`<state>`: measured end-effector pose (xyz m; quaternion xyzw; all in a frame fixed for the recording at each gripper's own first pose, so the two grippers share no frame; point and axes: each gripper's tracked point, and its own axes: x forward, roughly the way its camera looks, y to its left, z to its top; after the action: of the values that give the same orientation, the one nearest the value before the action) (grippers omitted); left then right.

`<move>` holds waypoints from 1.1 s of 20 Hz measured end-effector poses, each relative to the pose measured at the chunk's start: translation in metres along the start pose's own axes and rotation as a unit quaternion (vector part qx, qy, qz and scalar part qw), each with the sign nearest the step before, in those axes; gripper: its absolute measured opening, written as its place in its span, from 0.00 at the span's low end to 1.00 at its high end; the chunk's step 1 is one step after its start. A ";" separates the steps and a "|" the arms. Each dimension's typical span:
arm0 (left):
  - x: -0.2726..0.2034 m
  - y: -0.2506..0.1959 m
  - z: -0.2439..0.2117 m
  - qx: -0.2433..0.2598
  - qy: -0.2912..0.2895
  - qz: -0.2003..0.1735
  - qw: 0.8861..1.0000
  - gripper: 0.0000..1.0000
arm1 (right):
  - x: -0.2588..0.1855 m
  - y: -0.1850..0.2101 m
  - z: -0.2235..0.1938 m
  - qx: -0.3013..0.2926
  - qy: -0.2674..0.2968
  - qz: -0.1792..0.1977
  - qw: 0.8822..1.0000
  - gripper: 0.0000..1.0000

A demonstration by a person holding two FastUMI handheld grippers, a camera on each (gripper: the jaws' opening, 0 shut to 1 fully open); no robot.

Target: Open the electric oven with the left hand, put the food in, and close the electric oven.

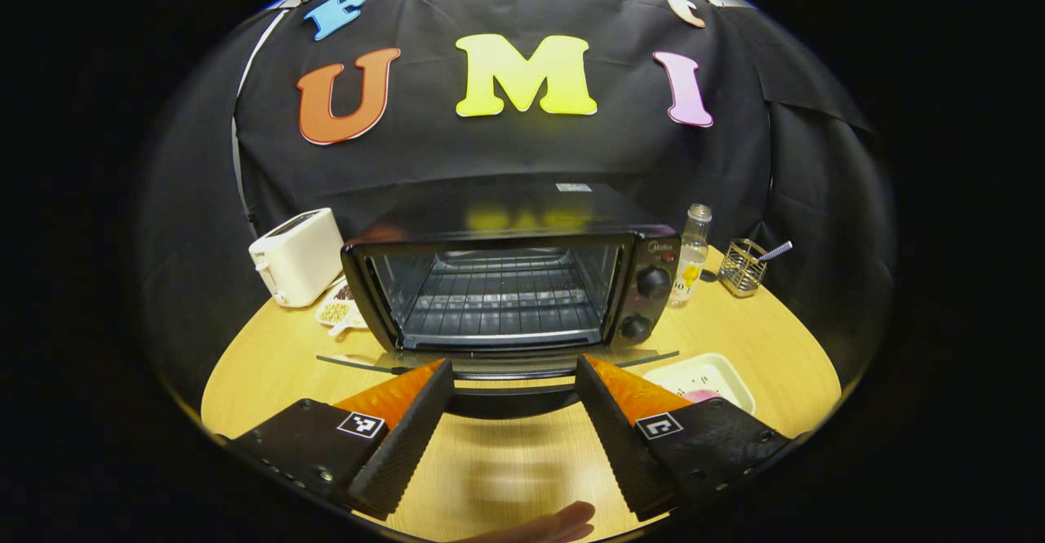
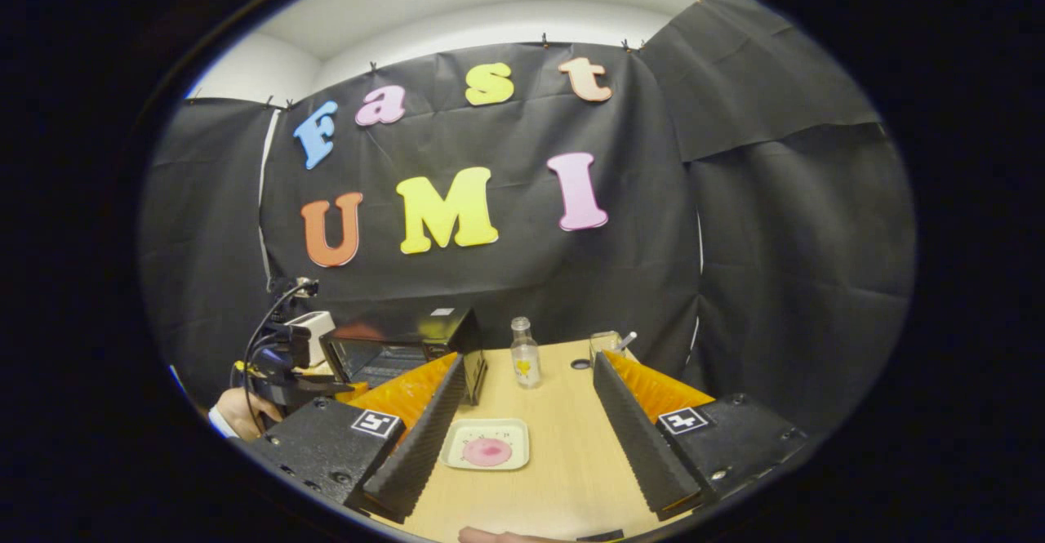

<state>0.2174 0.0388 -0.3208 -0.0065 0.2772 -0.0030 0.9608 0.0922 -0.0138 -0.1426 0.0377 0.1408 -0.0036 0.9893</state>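
Observation:
The black electric oven [image 1: 506, 282] stands in the middle of the left gripper view with its glass door [image 1: 498, 359] folded down flat and the wire rack inside bare. My left gripper [image 1: 514, 371] is open, its fingers on either side of the door's dark handle [image 1: 510, 400] without pressing on it. The white tray [image 1: 706, 376] with pink food [image 1: 704, 396] lies on the table right of the door. In the right gripper view the tray [image 2: 486, 430] with its food [image 2: 486, 451] lies on the table under my open right gripper [image 2: 529, 362]. The oven [image 2: 400, 347] is farther left.
A white toaster [image 1: 298, 255] and a small dish of beans [image 1: 339, 312] sit left of the oven. A clear bottle [image 1: 692, 257] and a wire holder [image 1: 743, 265] stand to its right. The round wooden table [image 1: 506, 469] ends close under the grippers. A hand [image 2: 237, 412] holds the left gripper.

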 end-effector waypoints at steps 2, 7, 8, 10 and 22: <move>-0.003 -0.001 -0.011 0.001 -0.002 0.000 1.000 0.96 | 0.002 0.001 -0.003 -0.010 0.002 -0.004 1.000 0.95; -0.007 -0.003 -0.036 -0.004 -0.001 0.002 1.000 0.96 | 0.006 0.009 -0.013 -0.017 0.012 0.003 1.000 0.95; -0.007 -0.003 -0.039 -0.005 0.001 0.002 1.000 0.96 | 0.008 0.011 -0.014 -0.021 0.014 0.003 1.000 0.95; -0.007 -0.005 -0.050 -0.005 0.010 0.002 1.000 0.96 | 0.010 0.014 -0.019 -0.027 0.017 0.005 0.999 0.95; 0.005 -0.008 -0.112 -0.030 0.071 0.001 0.997 0.96 | 0.046 0.015 -0.070 -0.024 0.101 0.001 0.995 0.96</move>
<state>0.1624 0.0299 -0.4180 -0.0350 0.3443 0.0061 0.9382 0.1172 0.0065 -0.2212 0.0139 0.2399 0.0048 0.9707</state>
